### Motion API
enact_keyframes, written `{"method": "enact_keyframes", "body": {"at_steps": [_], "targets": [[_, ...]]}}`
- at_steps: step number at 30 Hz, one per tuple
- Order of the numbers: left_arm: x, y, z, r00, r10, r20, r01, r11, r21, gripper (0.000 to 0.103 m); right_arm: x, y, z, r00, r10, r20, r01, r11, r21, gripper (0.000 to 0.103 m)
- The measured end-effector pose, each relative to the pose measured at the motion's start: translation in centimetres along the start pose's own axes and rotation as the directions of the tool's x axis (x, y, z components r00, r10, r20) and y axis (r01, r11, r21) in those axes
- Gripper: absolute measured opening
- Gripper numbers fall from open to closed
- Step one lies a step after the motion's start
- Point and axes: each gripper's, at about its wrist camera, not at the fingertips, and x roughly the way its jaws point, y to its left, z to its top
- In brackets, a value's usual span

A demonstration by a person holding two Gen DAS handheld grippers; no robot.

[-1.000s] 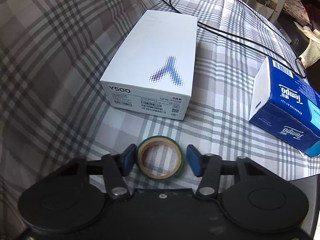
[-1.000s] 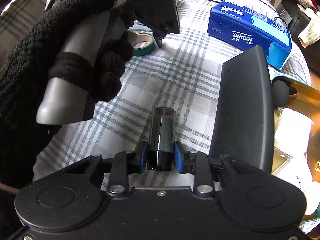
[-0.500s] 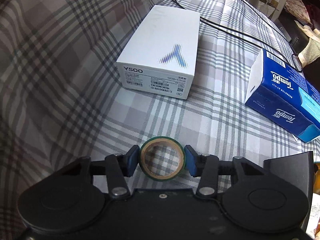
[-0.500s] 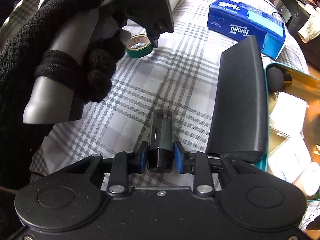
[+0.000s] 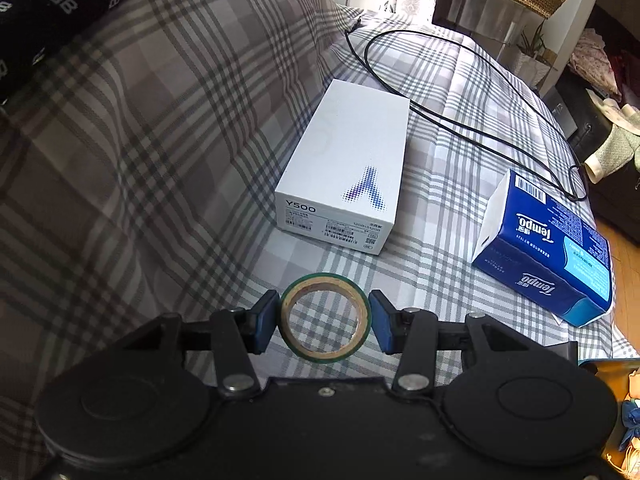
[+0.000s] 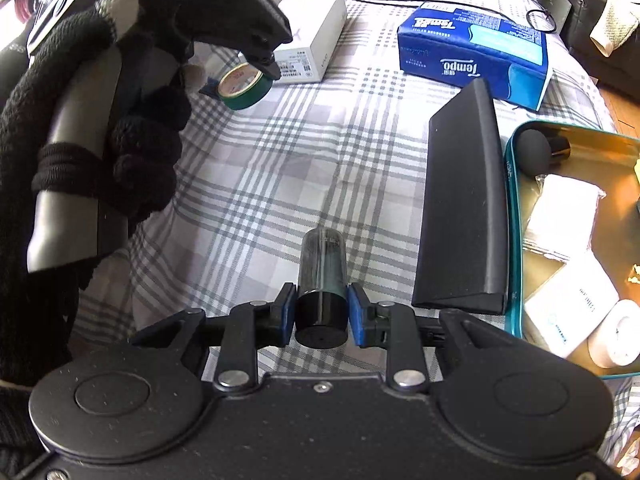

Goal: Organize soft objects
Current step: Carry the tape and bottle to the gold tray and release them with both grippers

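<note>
Green tape roll [image 5: 323, 322] sits clamped between the blue pads of the left gripper [image 5: 323, 323], lifted clear of the plaid bedcover [image 5: 160, 160]. Beyond it lie a white box [image 5: 352, 168] and a blue tissue pack [image 5: 548, 252] (apart from each other). Nearer me, the right gripper [image 6: 321, 314] is closed tight on a small dark cylinder [image 6: 322, 280], held above the cover beside a black case [image 6: 464, 208] and a teal tin [image 6: 512, 240] holding 2 white packets.
</note>
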Motion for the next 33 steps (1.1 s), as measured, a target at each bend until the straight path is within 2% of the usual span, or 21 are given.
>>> {"method": "enact_keyframes", "body": {"at_steps": [3,11,16,19,23,27,30,33], "targets": [[-0.6,0.4,0.2,1.0,0.006,0.006,-0.006,1.0,-0.014,0.045,-0.9,-0.4,0.5,0.999,0.024,0.026,-0.024,1.0,0.016,0.029],[-2.3,0.7,0.5,0.999,0.014,0.031,-0.013,1.0,-0.027,0.045,-4.5,-2.9,2.1,0.994,0.024,0.111,-0.034,0.995,0.092,0.029],[-3.8,0.0,0.7,0.998,-0.002,0.058,0.002,1.0,-0.015,0.045,-7.1,-6.4,3.1,0.986,-0.046,0.161,0.017,0.984,0.175,0.029],[-4.8,-1.1,0.6,0.997,-0.023,0.075,0.022,1.0,0.009,0.045,-8.5,-9.5,3.6,0.979,-0.106,0.176,0.058,0.965,0.257,0.029],[-6.1,-4.0,0.0,0.993,-0.08,0.083,0.074,0.995,0.072,0.045,-10.8,-13.5,4.3,0.967,-0.177,0.181,0.104,0.93,0.354,0.029],[-7.1,-7.8,-1.4,0.986,-0.156,0.062,0.146,0.978,0.152,0.045,-13.1,-16.6,4.8,0.947,-0.269,0.175,0.18,0.897,0.403,0.029],[-7.8,-11.0,-3.0,0.974,-0.223,0.028,0.211,0.952,0.222,0.045,-14.1,-18.4,5.2,0.947,-0.276,0.164,0.183,0.883,0.432,0.029],[-8.6,-13.7,-4.9,0.956,-0.293,-0.012,0.285,0.919,0.271,0.045,-14.9,-19.7,5.5,0.955,-0.247,0.164,0.152,0.883,0.445,0.029]]}}
